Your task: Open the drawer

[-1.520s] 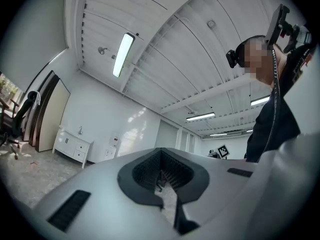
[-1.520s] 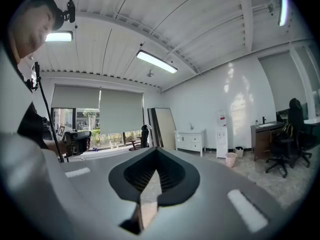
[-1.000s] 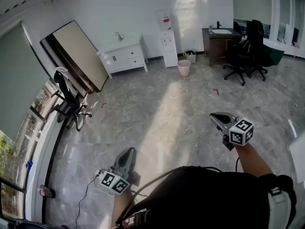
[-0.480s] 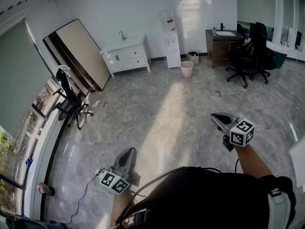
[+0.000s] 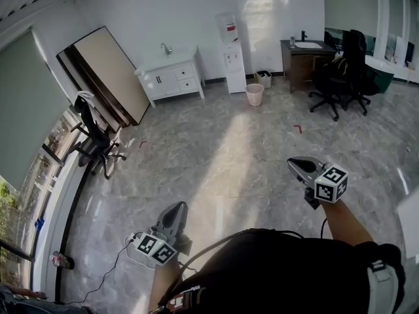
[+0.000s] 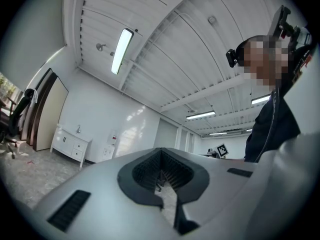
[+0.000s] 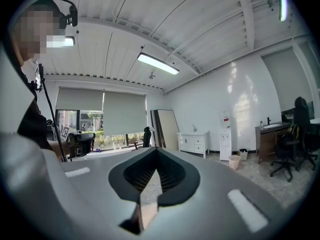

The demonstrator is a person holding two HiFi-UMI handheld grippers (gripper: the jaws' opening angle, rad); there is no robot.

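Drawer (image 5: 186,73) sits in the white sink cabinet (image 5: 169,79), well away from both claws; left gripper (image 5: 176,208) and right gripper (image 5: 296,163) jaws together, nothing between; judged best: walk up to the cabinet, part one claw, square to the handle, pull straight.

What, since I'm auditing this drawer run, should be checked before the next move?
1. Left gripper empty: ok, jaws together, nothing between them.
2. Right gripper empty: ok, same.
3. Jaws open for a handle: not ok, both are shut.
4. Cabinet in view: ok, its drawers are shut.
5. Cabinet within reach: not ok, it stands far across the floor.
6. Way there: ok, chair and bin stand off to the sides.
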